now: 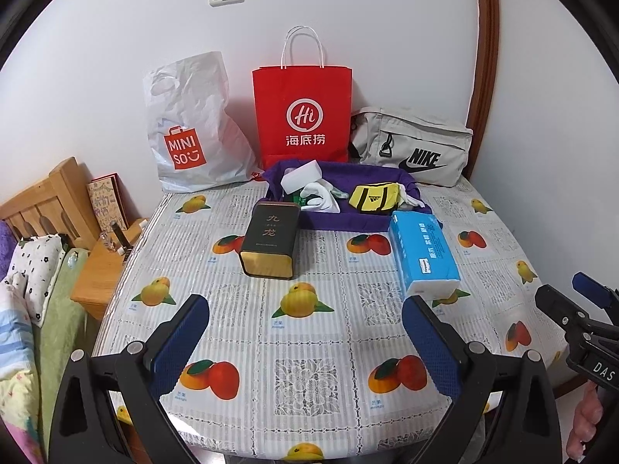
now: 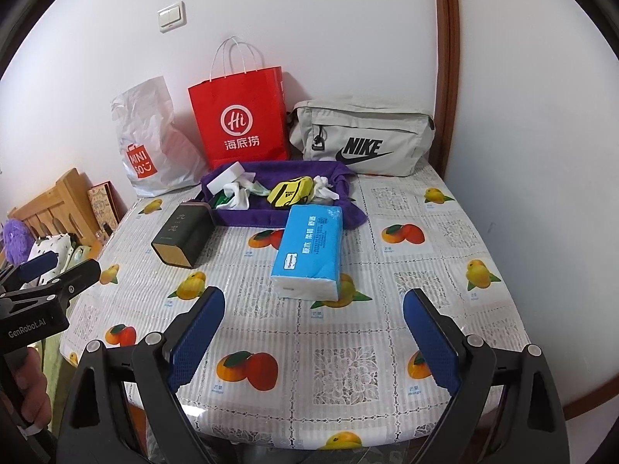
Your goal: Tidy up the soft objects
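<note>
A purple cloth tray [image 1: 336, 221] [image 2: 247, 217] at the table's back holds a white sponge block [image 1: 302, 175] [image 2: 225, 177], white socks [image 1: 319, 198] [image 2: 240, 195] and a small yellow pouch [image 1: 373, 197] [image 2: 291, 192]. A blue tissue pack [image 1: 423, 258] [image 2: 309, 257] lies in front of it. A dark tea tin [image 1: 271, 245] [image 2: 183, 237] lies to the left. My left gripper [image 1: 305, 313] [image 2: 58, 266] is open and empty above the near table. My right gripper [image 2: 313, 309] [image 1: 568, 290] is open and empty, just short of the tissue pack.
A white Miniso bag [image 1: 193, 131] [image 2: 149, 143], a red paper bag [image 1: 303, 112] [image 2: 241, 120] and a grey Nike bag [image 1: 414, 147] [image 2: 361, 137] stand against the back wall. A bed with a wooden headboard [image 1: 42, 201] and a nightstand [image 1: 102, 270] lie left of the table.
</note>
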Demonstrator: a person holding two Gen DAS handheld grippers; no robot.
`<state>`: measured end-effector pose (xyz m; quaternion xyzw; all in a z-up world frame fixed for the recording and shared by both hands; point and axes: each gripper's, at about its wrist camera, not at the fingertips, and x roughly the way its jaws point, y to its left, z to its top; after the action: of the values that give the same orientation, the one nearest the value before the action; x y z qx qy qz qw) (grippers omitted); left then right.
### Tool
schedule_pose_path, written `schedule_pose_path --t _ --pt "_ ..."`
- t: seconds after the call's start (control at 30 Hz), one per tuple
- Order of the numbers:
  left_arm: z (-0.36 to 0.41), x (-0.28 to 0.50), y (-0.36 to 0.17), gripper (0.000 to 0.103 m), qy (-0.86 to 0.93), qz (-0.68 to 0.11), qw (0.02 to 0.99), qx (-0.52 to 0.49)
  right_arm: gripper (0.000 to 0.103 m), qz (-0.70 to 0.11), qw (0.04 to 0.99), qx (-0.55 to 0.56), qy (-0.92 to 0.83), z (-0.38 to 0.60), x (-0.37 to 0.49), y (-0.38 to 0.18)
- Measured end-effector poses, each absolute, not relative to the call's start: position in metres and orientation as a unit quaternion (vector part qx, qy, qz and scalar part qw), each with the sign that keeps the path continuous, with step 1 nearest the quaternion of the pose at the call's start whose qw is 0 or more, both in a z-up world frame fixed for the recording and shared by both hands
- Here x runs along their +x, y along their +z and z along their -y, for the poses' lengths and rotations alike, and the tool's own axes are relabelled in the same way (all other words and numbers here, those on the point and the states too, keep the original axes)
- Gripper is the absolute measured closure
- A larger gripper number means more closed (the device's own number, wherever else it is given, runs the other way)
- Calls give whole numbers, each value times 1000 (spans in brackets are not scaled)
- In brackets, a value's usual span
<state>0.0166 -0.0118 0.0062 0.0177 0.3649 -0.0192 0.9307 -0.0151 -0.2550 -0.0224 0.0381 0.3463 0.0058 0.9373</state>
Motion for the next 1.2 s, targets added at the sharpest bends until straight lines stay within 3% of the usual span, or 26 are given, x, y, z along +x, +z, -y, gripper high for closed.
schedule_pose_path --t 1.2 --pt "9 6 8 2 -12 -361 932 19 10 -350 936 33 8 249 -20 -24"
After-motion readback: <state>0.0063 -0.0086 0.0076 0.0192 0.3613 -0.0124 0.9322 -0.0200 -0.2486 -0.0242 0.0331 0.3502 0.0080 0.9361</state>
